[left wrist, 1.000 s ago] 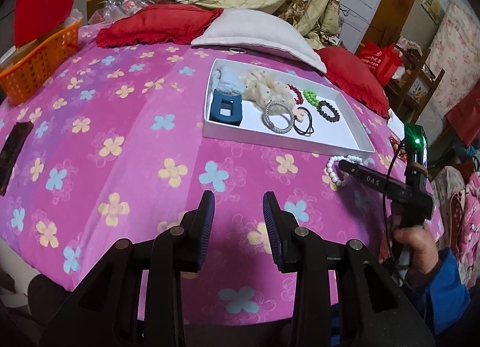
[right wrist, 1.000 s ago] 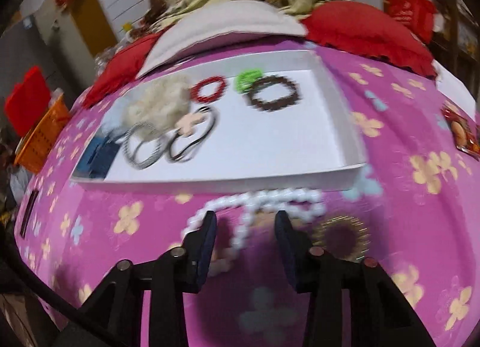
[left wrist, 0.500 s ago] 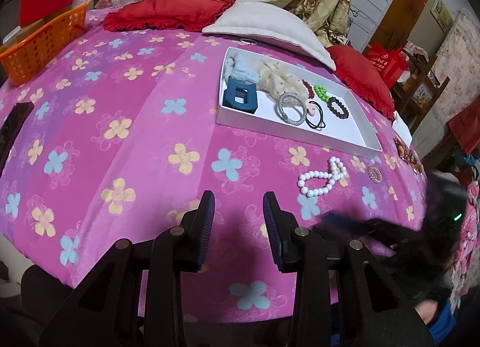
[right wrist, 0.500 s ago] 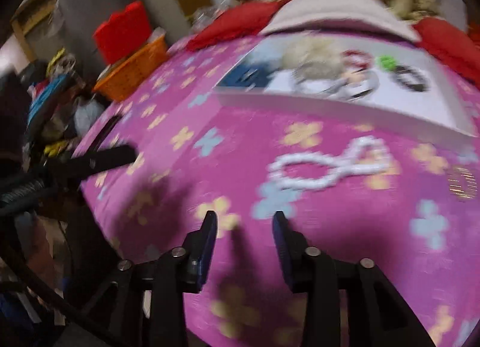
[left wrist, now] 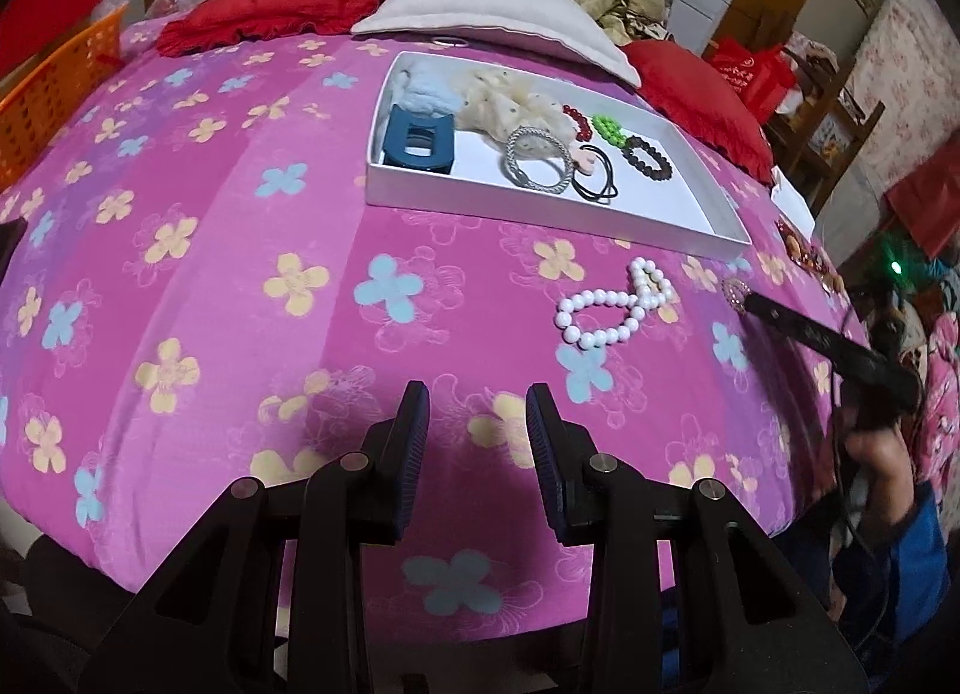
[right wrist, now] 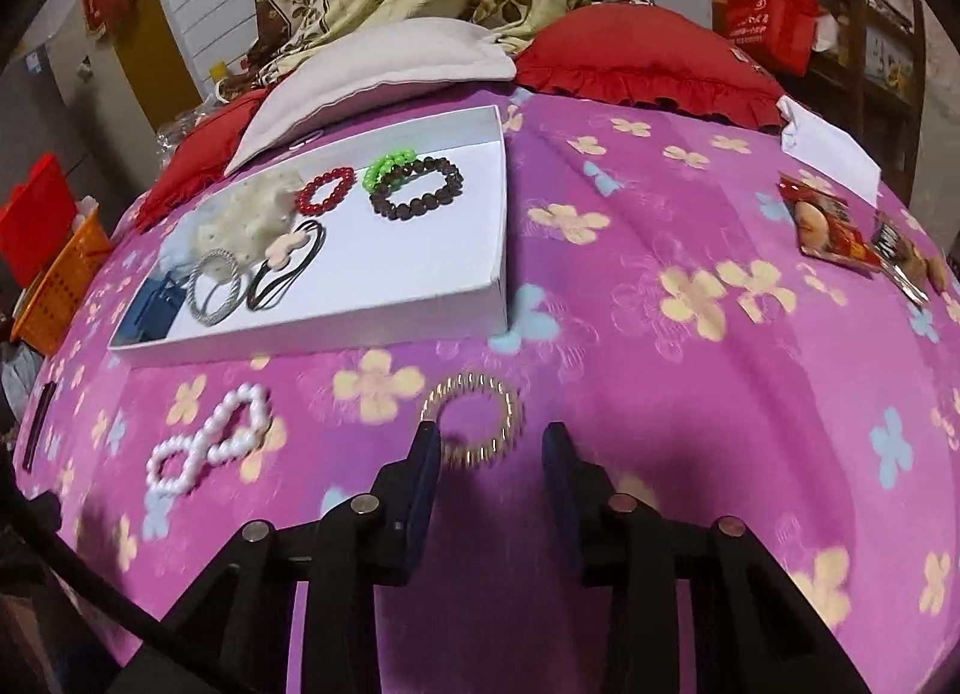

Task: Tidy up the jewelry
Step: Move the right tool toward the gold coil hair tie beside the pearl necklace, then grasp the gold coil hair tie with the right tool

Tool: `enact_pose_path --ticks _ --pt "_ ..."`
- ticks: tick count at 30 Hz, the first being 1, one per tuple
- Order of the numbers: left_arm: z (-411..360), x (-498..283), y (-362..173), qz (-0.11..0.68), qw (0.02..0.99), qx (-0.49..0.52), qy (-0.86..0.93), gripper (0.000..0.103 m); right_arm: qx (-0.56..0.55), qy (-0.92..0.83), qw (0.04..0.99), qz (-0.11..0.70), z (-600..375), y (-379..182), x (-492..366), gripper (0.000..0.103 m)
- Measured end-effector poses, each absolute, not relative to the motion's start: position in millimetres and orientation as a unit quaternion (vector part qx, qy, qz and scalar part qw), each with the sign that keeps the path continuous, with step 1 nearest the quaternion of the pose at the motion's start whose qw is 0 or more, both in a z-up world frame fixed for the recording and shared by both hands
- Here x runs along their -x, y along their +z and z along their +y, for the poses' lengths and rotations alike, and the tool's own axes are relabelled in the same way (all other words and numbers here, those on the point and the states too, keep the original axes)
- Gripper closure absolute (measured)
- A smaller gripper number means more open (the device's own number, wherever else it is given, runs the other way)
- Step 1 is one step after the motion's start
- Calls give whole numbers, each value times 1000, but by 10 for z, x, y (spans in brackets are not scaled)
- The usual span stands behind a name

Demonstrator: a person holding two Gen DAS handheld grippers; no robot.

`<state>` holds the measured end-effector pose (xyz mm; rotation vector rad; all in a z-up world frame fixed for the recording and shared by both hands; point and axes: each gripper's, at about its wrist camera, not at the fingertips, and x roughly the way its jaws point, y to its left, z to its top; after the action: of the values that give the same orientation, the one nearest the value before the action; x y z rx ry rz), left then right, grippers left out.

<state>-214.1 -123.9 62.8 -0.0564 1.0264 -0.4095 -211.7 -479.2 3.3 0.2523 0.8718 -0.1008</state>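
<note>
A white tray [left wrist: 540, 205] [right wrist: 384, 307] on the pink flowered bedspread holds a blue hair clip [left wrist: 418, 145], a silver bracelet [left wrist: 538, 159], black hair ties, and red, green and dark bead bracelets. A white pearl bracelet [left wrist: 615, 310] [right wrist: 207, 442] lies on the spread in front of the tray. A gold ring bracelet [right wrist: 474, 421] lies just ahead of my open right gripper [right wrist: 489, 436]; its near edge sits between the fingertips. In the left wrist view the right gripper [left wrist: 750, 301] touches that gold bracelet [left wrist: 733, 291]. My left gripper [left wrist: 477, 400] is open and empty above the near spread.
Red and white pillows [left wrist: 498, 16] and a flowered quilt lie behind the tray. An orange basket [left wrist: 42, 100] stands at the far left. Snack packets [right wrist: 840, 226] and white paper [right wrist: 831, 145] lie on the right. A dark phone [right wrist: 39, 424] lies at the left edge.
My right gripper swung away left, then came back to the gold bracelet to the right of the pearl one. The pearl bracelet now lies free. My left gripper moved slightly closer.
</note>
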Motion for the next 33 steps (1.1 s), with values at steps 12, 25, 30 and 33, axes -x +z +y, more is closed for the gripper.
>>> enact_pose_path --ticks 12,25,30,33 --pt "-1541 2130 608 491 844 -9 -216 70 -102 63 893 433 -4275 -13 2259 87" --pt "-2490 1862 437 490 804 -85 -326 71 -149 45 893 421 -4486 36 2305 60" --pt "-2691 1721 298 503 792 -95 -332 72 -124 44 900 416 -4423 80 2123 60" --pt "-2754 1688 260 504 792 -92 -332 72 -106 35 900 421 -4372 57 1969 60"
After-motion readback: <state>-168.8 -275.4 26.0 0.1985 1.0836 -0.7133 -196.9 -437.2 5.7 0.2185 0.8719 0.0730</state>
